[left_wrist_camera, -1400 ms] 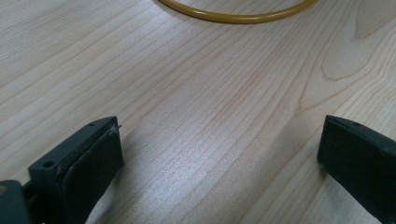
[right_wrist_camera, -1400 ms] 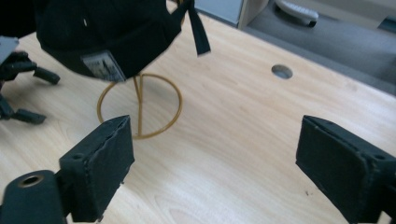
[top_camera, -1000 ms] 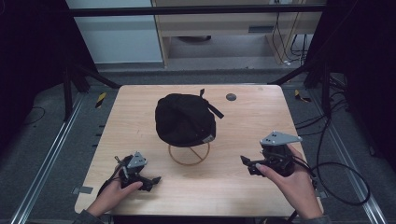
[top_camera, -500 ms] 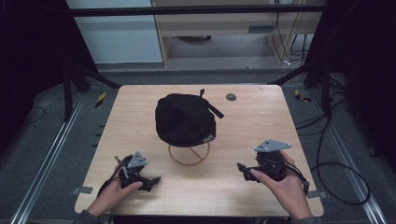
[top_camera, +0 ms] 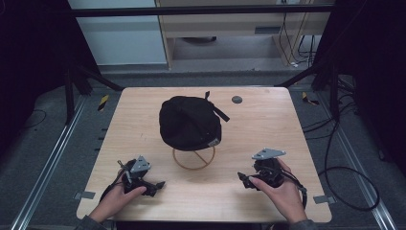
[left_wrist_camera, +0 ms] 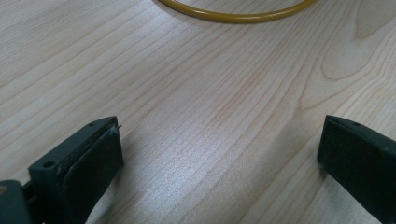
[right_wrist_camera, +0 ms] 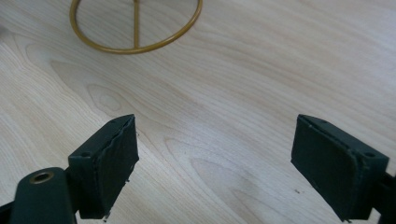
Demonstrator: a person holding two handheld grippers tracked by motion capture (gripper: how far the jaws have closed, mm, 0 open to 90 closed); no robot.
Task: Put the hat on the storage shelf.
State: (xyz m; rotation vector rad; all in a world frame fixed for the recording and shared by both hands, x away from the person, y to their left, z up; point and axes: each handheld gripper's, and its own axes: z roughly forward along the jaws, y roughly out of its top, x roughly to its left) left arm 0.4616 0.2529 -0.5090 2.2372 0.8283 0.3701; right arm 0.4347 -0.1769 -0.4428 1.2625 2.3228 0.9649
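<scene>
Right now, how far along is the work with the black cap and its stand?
Looks done: the black cap sits on the gold wire stand at the table's middle. In hand: nothing; the left gripper and right gripper are both open, low at the near edge, apart from the stand. Left: likely little, unless the cap is yet to be lifted off.

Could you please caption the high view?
Black cap on a gold stand, open hand-held grippers resting either side.
</scene>
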